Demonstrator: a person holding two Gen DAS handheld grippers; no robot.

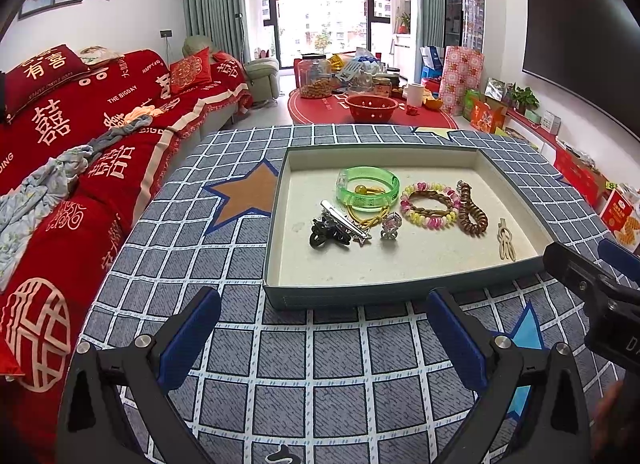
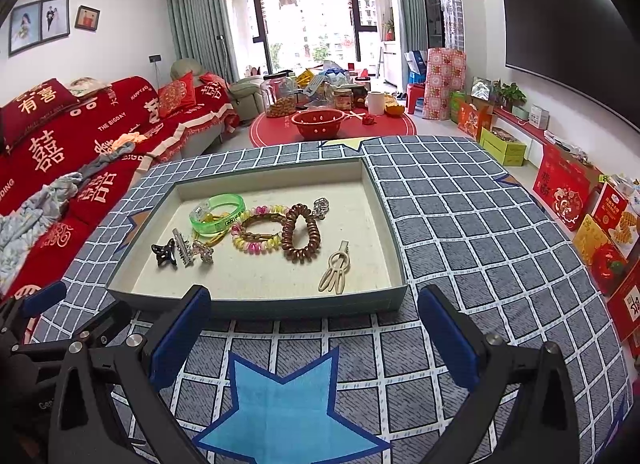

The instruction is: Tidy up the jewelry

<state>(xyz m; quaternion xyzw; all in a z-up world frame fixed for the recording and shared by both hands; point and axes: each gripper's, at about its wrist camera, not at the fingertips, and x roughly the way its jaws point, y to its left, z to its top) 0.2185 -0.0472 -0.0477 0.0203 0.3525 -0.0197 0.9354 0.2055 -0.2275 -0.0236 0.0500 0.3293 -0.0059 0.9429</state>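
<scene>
A shallow grey-blue tray [image 1: 352, 296] [image 2: 256, 306] sits on the checked tablecloth. In it lie a green bangle [image 1: 368, 188] [image 2: 218, 213], a pink-yellow coil band [image 1: 430, 204] [image 2: 260, 233], a brown coil band [image 1: 472, 210] [image 2: 301, 233], a black claw clip [image 1: 326, 234] [image 2: 164, 251], a silver clip [image 1: 344, 220], a clear crystal clip [image 1: 391, 226] [image 2: 204, 251] and a beige clip [image 1: 506, 242] [image 2: 336, 270]. My left gripper [image 1: 322, 328] is open and empty before the tray's near edge. My right gripper [image 2: 314, 328] is open and empty, also before the near edge.
A red sofa [image 1: 80, 136] runs along the left. A red rug with a red bowl [image 1: 371, 107] and jars lies beyond the table. Boxes line the right wall under a TV [image 2: 568, 36]. A blue star patch [image 2: 288, 408] lies under the right gripper.
</scene>
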